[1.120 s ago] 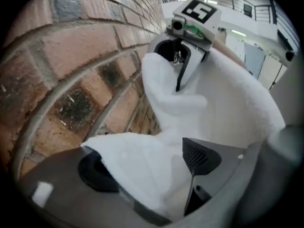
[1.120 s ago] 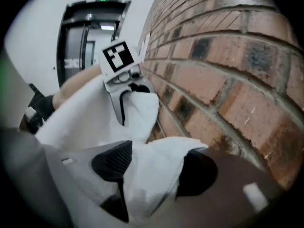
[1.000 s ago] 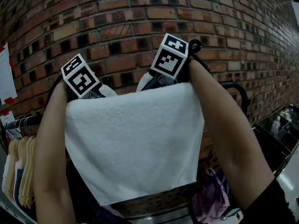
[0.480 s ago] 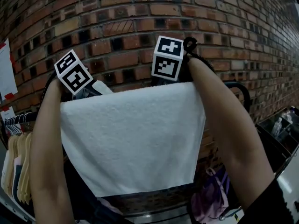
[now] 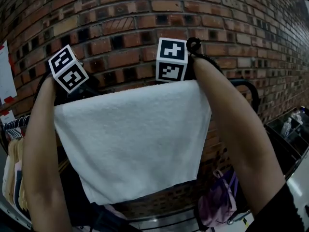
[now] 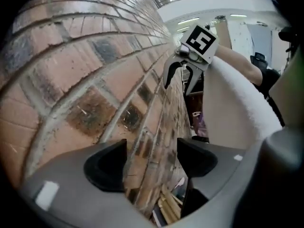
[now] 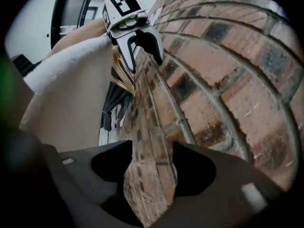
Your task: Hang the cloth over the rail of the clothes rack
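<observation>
A white cloth [image 5: 133, 139] hangs draped over the rack's rail, which is hidden beneath its top fold. Only the rack's black curved end [image 5: 249, 94] shows at the right. Both marker cubes stand just behind the cloth's top edge, the left one [image 5: 67, 67] and the right one [image 5: 172, 59]; the jaws are hidden there. In the left gripper view my left gripper [image 6: 151, 148] is closing with nothing between its jaws, only brick wall beyond. My right gripper [image 7: 152, 151] is open and empty. Each gripper sits beside the cloth [image 6: 237, 103] [image 7: 71, 94], not touching it.
A brick wall [image 5: 120, 13] stands close behind the rack. Garments on hangers [image 5: 13, 178] hang at the lower left, and a purple bag [image 5: 219, 204] sits at the lower right. A white sheet [image 5: 5, 76] is stuck on the wall at the left.
The left marker cube has shifted left and slightly up, the right one slightly up. The cloth's top edge now reaches farther left, and the pale gripper bodies no longer show above it.
</observation>
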A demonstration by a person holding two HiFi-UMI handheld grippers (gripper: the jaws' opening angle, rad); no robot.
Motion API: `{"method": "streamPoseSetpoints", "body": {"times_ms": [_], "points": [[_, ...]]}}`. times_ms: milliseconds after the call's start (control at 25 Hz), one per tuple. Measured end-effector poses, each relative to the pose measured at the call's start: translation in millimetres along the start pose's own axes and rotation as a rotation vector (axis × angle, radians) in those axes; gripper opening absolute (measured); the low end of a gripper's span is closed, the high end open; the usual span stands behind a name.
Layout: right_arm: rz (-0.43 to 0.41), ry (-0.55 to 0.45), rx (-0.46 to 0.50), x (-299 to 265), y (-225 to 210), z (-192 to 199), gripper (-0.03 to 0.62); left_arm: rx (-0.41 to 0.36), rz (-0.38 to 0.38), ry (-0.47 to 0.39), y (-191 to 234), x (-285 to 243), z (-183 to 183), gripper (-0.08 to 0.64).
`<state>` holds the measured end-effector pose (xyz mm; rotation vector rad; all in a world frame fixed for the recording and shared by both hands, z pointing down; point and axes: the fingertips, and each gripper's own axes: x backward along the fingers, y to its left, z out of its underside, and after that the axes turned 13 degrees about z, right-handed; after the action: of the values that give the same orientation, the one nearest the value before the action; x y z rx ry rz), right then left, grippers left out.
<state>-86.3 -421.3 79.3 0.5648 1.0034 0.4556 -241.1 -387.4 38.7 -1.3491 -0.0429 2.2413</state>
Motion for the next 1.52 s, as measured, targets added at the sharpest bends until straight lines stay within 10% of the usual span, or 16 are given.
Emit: {"method": "streamPoseSetpoints", "body": {"times_ms": [200, 520, 680, 1000, 1520], "points": [[0.118, -0.296, 0.024, 37, -22, -51, 0.27, -0.16, -0.189, -0.144, 6, 44, -35, 0.345], [0.762, -0.818, -0.041, 196, -92, -111, 0.259, -0.442, -0.857, -0.717, -34, 196, -117, 0.241], [0.928, -1.087, -0.204, 283, -70, -121, 0.06, -0.538, -0.997, -1.047, -113, 253, -150, 0.094], [0.973, -1.332, -0.317, 283, 84, -109, 0.003, -0.537, -0.905, -1.309, -249, 178, -134, 0.006], [0.708, -0.864, -0.746, 20, 299, 25, 0.004, 0.24, -0.618, -1.057, -304, -154, 61, 0.007]]}}
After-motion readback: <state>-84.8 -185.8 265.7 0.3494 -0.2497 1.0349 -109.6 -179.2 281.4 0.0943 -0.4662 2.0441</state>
